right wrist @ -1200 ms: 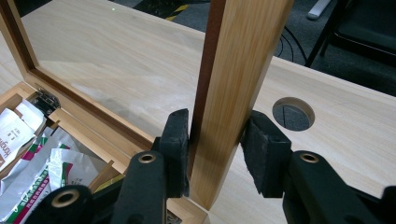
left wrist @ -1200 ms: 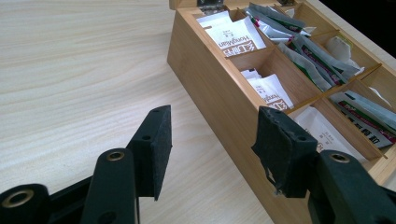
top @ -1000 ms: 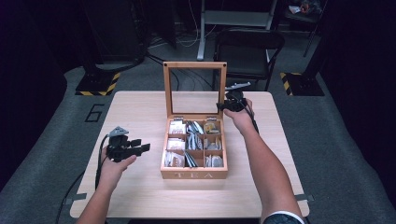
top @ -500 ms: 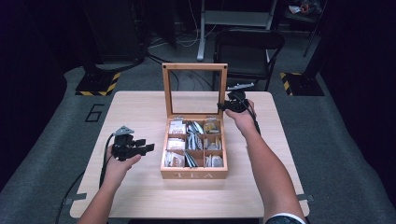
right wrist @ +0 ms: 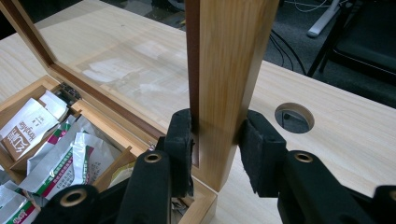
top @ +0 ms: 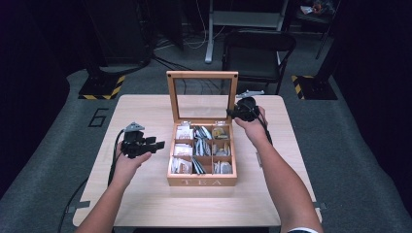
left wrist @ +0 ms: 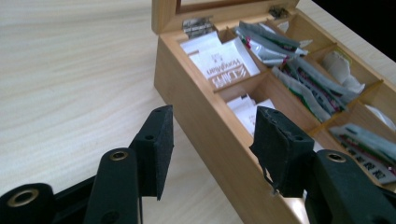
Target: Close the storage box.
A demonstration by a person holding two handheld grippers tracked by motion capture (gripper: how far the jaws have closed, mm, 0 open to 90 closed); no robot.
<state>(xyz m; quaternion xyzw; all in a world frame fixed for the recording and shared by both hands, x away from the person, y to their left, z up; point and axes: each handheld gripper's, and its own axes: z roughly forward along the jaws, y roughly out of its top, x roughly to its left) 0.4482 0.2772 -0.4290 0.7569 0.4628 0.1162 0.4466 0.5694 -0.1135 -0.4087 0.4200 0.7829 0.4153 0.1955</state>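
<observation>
R gripper [right wrist: 215, 140]: jaws are pinching the right upright of the lid frame [right wrist: 224, 70], low down, just above the hinge corner. You're gripping wood, not the glass pane [right wrist: 116, 60] — gd.
L gripper [left wrist: 210, 140]: jaws are standing spread, nothing between them; you're hovering just beside the tea box [top: 201, 180] left wall, over the table [top: 145, 204].
Lid pos: it's standing upright at the back edge of the box, mid-table.
Step tip: my read is you're swinging the lid. Grip is sitting near the hinge, so leverage is poor; go slow, follow the hinge arc, don't twist the frame. Box could slide or tip w/ the pull, so you're better off bracing its left wall w/ the L gripper.
Box contents: 3x3 compartments, all holding tea sachets [left wrist: 224, 65]; white paper ones in the left col, foil packets [left wrist: 299, 79] w/ green/red print in the mid col; right col is too small to tell.
</observation>
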